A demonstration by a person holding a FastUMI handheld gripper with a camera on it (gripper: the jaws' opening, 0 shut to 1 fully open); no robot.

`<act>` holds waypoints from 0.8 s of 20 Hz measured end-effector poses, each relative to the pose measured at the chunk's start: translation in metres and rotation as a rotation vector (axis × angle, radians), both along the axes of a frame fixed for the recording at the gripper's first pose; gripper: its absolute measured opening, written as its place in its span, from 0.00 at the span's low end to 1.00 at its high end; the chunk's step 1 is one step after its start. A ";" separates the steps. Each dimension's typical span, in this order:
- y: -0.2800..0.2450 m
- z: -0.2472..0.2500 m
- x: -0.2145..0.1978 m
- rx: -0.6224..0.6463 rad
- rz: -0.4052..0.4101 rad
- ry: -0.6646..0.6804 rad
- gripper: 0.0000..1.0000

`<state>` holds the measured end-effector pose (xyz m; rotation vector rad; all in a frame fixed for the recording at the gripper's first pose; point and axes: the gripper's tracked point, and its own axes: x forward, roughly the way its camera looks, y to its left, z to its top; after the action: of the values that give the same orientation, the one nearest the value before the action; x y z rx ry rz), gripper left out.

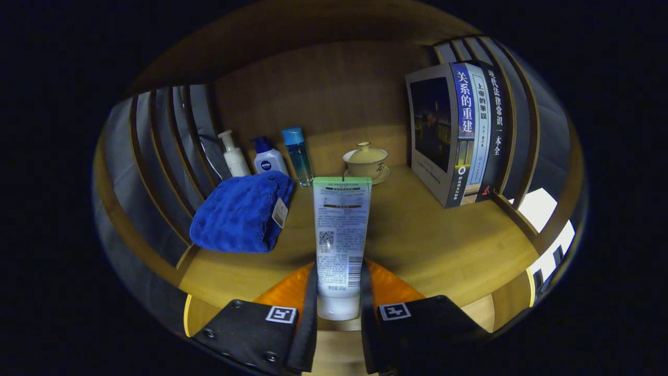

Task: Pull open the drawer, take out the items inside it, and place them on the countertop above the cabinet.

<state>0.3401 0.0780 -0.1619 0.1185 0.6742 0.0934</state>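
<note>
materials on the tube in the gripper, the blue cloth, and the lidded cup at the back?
Tube, clamped between the gripper fingers: looks like soft glossy plastic, with sheen, a printed skin and a flat crimped end.
Blue cloth: plush fabric, probably microfibre, with nubby matte pile and a hanging tag.
Lidded cup on its saucer: likely glazed ceramic, pale with a smooth soft shine.

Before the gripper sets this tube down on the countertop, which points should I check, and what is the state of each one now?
1. Grasp: gripper shut on the tube, both fingers pressing its sides: ok.
2. Tube upright, cap end down between the fingers: ok.
3. Bare countertop just ahead of the fingers: ok.
4. Clearance from the blue towel beside the tube: ok, apart.
5. Lidded teacup and books beyond, out of the path: ok.
6. Tube bottom touching the countertop: cannot tell.
</note>
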 end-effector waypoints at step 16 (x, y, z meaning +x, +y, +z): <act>0.007 0.036 -0.007 -0.018 0.021 -0.123 0.99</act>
<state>0.3326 0.0846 -0.1257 0.0881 0.5538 0.1140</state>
